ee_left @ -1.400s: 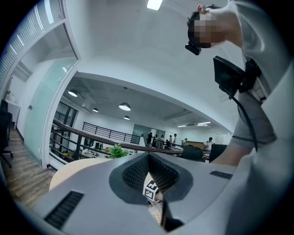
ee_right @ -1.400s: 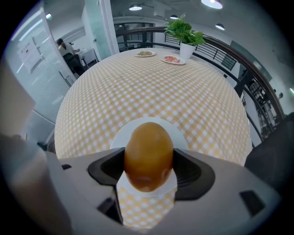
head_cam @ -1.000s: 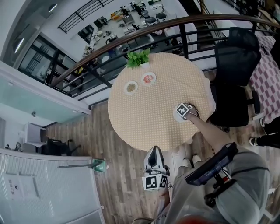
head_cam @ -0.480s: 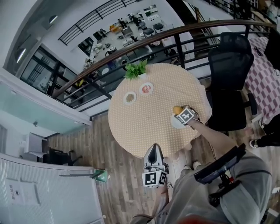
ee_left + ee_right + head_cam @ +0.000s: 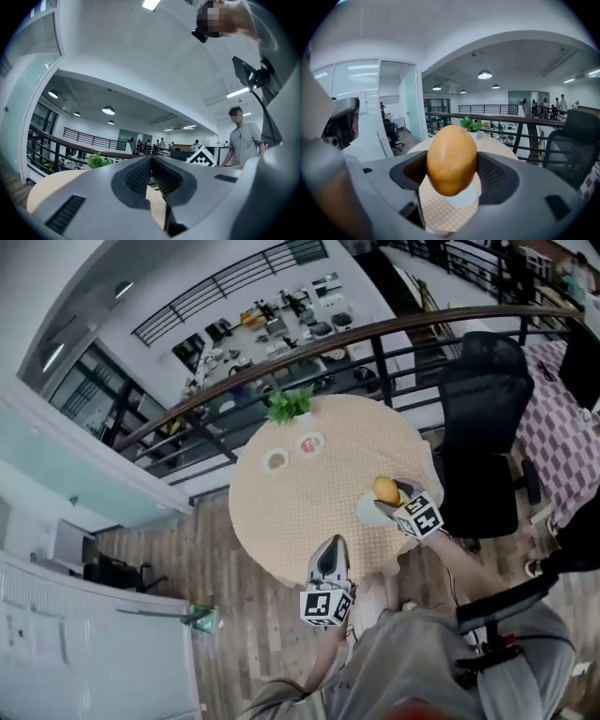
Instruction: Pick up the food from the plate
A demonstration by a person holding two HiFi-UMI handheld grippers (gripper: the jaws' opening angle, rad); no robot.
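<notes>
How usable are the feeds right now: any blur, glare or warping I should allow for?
Head view: heavy fisheye, the railing bows around the table, and the bottom edge is soft. Right gripper view: the food is sharp between the jaws, corners black. Left gripper view: the ceiling light blows out, corners black too.

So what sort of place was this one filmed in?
Most likely an open-plan office, on an upper level: a round table under a beige checked cloth stands by a dark metal railing, a black office chair beside it, and desks crowded with equipment show on the floor below.
</notes>
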